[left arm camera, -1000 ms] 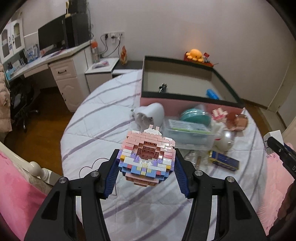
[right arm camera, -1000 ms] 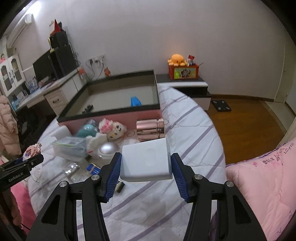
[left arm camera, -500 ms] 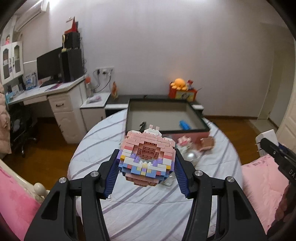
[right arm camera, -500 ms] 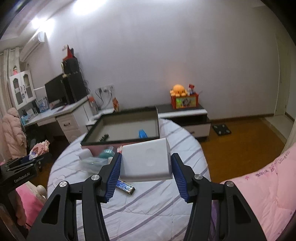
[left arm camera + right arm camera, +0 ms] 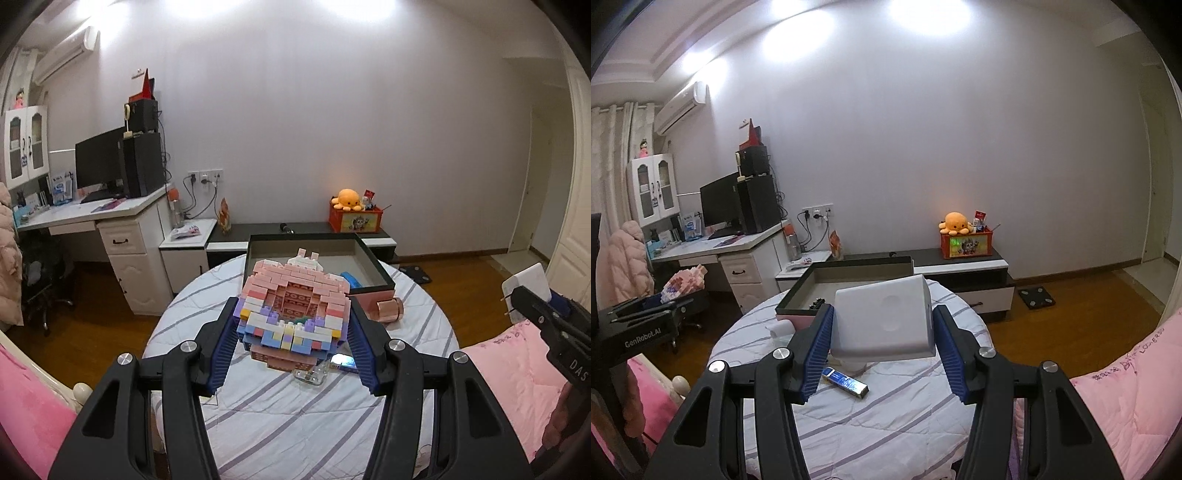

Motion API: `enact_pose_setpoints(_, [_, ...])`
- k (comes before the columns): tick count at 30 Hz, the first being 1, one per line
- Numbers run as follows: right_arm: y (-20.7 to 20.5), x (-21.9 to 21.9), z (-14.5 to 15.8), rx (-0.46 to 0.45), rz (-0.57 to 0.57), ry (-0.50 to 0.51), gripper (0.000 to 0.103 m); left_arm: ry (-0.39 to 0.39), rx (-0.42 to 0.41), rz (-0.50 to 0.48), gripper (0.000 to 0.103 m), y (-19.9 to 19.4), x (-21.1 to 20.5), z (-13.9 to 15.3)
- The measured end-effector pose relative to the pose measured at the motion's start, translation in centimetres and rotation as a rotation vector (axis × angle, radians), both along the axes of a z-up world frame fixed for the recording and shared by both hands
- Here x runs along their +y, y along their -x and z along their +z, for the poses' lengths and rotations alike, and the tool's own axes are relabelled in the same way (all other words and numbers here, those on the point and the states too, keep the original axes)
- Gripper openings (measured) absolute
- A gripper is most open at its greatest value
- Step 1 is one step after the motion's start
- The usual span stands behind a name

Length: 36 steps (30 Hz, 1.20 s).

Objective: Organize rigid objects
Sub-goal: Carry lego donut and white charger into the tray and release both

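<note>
We are mid-carry: our left gripper (image 5: pixel 293 334) clamps a brick model (image 5: pixel 293 314) and our right gripper (image 5: pixel 882 341) clamps a white box (image 5: pixel 884 321), both held above the round table (image 5: pixel 295 413). Next, we judge, each load needs moving over the open tray (image 5: pixel 373 267) at the table's far side and lowering in gently. The model is pink on top with pastel bricks below, studded and crumbly-looking; the box is smooth, with shallow round dimples
</note>
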State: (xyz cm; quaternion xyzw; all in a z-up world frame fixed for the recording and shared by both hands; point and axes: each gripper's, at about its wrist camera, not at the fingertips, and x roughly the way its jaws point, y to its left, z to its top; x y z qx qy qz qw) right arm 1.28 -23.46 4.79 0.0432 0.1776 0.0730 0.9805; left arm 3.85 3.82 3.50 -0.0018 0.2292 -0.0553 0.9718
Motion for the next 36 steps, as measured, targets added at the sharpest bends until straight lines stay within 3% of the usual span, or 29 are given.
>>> enact_pose_setpoints(9, [0.6,0.3,0.0,-0.011,0.031,-0.002,0.055,0.022,-0.005,-0.03,0.056,1.0,0.1,0.2])
enact_pose_setpoints(21, [-0.7,0.1,-0.5,0.013,0.044,-0.012,0.055,0.001,0.006,0.008,0.056,-0.3,-0.3,0.0])
enact_pose_setpoints(31, [-5.4,0.5,-0.8,0.048,0.04,0.01,0.055,-0.008,0.062,0.031,0.056,-5.9,-0.1,-0.8])
enact_pose_setpoints(36, [-9.7,1.1,-1.0,0.069,0.063,0.02,0.055,-0.03,0.11,0.024,0.056,-11.2,-0.5,-1.4])
